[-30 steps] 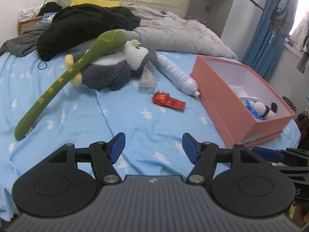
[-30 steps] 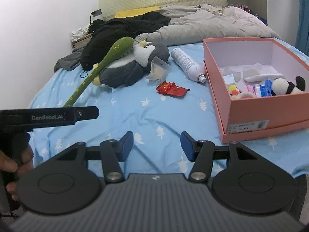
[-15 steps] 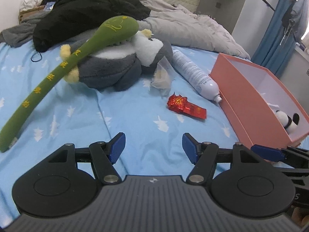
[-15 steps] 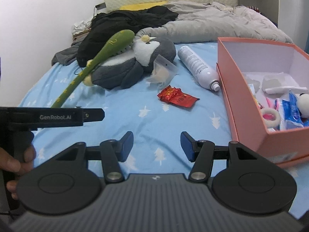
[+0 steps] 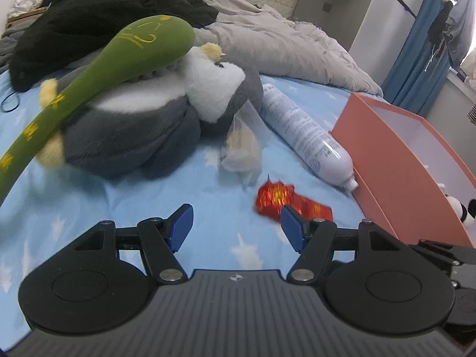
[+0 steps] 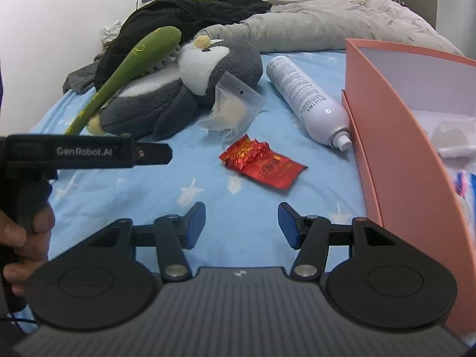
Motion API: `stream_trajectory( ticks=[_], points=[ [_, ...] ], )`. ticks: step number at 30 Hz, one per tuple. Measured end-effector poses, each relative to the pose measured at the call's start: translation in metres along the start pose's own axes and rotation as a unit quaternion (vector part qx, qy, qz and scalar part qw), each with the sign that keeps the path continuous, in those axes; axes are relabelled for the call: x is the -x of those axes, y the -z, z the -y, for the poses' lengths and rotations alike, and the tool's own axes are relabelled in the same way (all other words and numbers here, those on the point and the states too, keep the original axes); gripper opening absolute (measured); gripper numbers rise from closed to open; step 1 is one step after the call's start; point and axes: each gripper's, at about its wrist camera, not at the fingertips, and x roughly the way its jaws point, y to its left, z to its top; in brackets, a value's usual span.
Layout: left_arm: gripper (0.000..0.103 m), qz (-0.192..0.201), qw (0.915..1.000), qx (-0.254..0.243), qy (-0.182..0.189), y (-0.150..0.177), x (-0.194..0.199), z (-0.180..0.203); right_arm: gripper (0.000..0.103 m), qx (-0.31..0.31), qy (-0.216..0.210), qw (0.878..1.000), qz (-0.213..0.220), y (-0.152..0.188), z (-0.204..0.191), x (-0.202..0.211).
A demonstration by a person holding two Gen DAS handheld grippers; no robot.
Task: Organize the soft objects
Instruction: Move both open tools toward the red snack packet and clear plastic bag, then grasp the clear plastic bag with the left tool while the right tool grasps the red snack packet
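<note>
Lying on the bed (image 5: 98, 205), ahead of both tongs: penguin (image 5: 154, 125) under a green stick (image 5: 98, 80); pouch (image 6: 232, 110), red wrapper (image 6: 261, 166) and bottle (image 6: 306, 101) just beside it — box (image 6: 395, 136) at right. Left tongs (image 5: 235, 226) and right tongs (image 6: 241, 223) both apart, empty, angled down over the sheet — a hand (image 6: 26, 238) grips the left handle.

A white spray bottle (image 6: 309, 104) lies beside a red foil wrapper (image 6: 263, 166).
</note>
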Motion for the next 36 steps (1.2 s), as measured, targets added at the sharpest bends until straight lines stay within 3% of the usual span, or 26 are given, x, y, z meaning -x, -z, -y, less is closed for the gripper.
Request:
stream_trajectory(
  ticks=[2, 4, 16, 29, 32, 36],
  points=[
    [0.070, -0.002, 1.0000, 0.001, -0.003, -0.008, -0.014, -0.003, 0.058, 0.003, 0.000, 1.000, -0.001, -0.005, 0.002, -0.013],
    [0.070, -0.008, 1.0000, 0.001, -0.005, -0.015, -0.026, -0.006, 0.071, 0.006, 0.003, 1.000, -0.002, -0.011, 0.004, -0.025],
    [0.070, -0.005, 0.9991, 0.000, 0.043, -0.038, -0.077, -0.014, 0.071, 0.026, -0.010, 1.000, 0.013, -0.033, 0.012, -0.081],
    [0.070, -0.006, 0.9985, 0.000, 0.055, -0.046, -0.120, -0.011, 0.072, 0.063, -0.019, 0.998, 0.022, -0.035, 0.007, -0.116],
    [0.070, -0.005, 0.9985, -0.001, 0.054, -0.046, -0.122, -0.010, 0.066, 0.066, -0.019, 0.997, 0.025, -0.034, 0.006, -0.116],
    [0.063, -0.006, 0.9987, -0.002, 0.051, -0.047, -0.124, -0.007, 0.064, 0.068, -0.016, 0.997, 0.024, -0.034, 0.005, -0.116]
  ],
)
